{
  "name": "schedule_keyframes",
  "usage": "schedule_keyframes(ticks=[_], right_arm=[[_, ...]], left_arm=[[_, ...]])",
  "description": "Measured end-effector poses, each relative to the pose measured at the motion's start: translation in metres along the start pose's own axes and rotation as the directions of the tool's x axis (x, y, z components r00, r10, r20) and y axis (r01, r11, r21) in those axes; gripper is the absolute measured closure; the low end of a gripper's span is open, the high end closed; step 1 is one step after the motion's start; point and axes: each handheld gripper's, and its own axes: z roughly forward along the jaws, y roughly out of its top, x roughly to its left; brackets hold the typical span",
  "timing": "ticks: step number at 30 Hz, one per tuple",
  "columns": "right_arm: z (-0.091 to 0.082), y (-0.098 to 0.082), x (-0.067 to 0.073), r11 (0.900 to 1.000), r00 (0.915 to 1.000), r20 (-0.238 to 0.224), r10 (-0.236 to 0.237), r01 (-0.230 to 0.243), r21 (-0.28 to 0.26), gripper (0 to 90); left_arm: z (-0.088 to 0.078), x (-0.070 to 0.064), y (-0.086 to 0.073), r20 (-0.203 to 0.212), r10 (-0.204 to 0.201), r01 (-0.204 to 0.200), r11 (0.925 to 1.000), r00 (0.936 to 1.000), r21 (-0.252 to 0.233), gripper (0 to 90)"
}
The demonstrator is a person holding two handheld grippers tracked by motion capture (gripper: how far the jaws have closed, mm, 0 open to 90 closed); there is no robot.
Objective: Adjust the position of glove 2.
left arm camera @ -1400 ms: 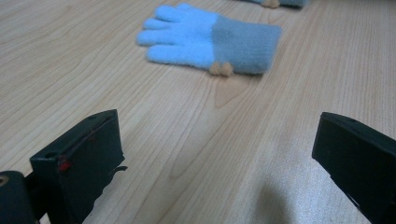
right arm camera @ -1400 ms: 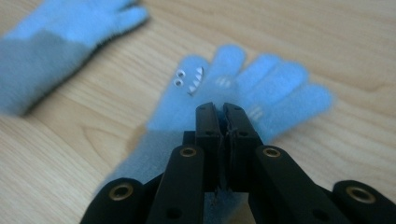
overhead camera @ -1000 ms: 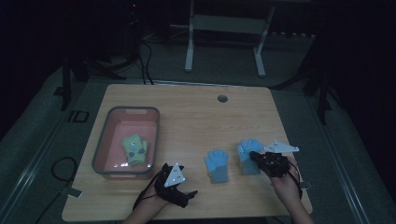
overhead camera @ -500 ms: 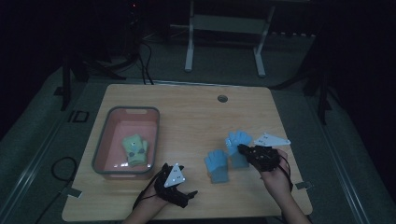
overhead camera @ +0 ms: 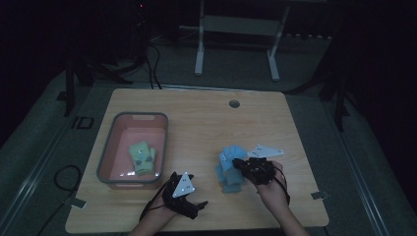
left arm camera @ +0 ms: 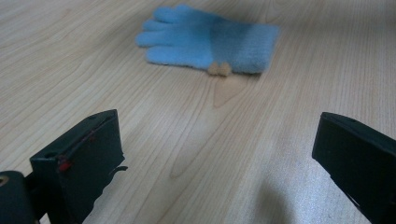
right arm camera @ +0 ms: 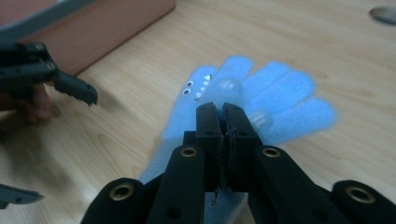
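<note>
The right gripper (right arm camera: 219, 109) has its fingers pressed together on a pinch of blue knit, so it holds a blue glove (right arm camera: 261, 100) by the fabric near the palm, lifted a little off the bench (right arm camera: 289, 32). In the right gripper view the glove's fingers fan away from the grip and a small face with white teeth shows on its back. In the high view the right gripper (overhead camera: 244, 166) carries this held glove (overhead camera: 230, 156) over or against the second blue glove (overhead camera: 230, 183), which lies flat on the bench (overhead camera: 206, 123) just in front of the person. Whether the two touch cannot be told.

The left gripper (overhead camera: 193, 208) rests near the front edge of the bench with its fingers (left arm camera: 79, 161) wide apart and nothing between them. From it the flat glove (left arm camera: 208, 39) lies ahead, its long axis across that view, cuff at the right, with two small tan bobbles at the cuff edge.

The pink bin (overhead camera: 112, 147) stands to the left with a green glove (overhead camera: 142, 158) already inside. It likely receives the held glove next, so the carry runs leftward across bare bench. The left gripper sits just below that path, nearer the bin and the flat glove.
</note>
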Motion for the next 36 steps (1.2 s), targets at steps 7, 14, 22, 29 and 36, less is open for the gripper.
schedule_keyframes(ticks=[7,14,22,29,36], right_arm=[[0.013,-0.016,0.002,0.998,0.9997,-0.019,0.018,-0.017,0.052,86.0],[0.026,-0.025,0.002,0.995,0.9992,-0.03,0.027,-0.024,0.101,85.8],[0.039,-0.034,-0.003,0.989,0.9995,-0.02,0.026,-0.023,0.149,84.4],[0.036,-0.032,-0.004,0.989,0.999,-0.035,0.027,-0.021,0.148,72.3],[0.029,-0.025,-0.01,0.993,0.9971,-0.071,0.026,-0.017,0.118,42.6]], left_arm=[[0.0,0.0,0.0,-0.001,0.009,-0.009,1.0,1.0,0.0,2.1],[0.0,0.0,0.0,0.001,0.007,-0.007,1.0,1.0,-0.004,2.1],[-0.001,-0.001,0.001,0.0,0.017,-0.017,0.9999,0.9999,-0.003,2.1],[0.002,-0.005,0.003,-0.006,0.038,-0.038,0.9993,0.9992,-0.004,2.1],[0.0,-0.011,0.01,0.003,0.038,-0.038,0.9992,0.9993,-0.015,2.1]])
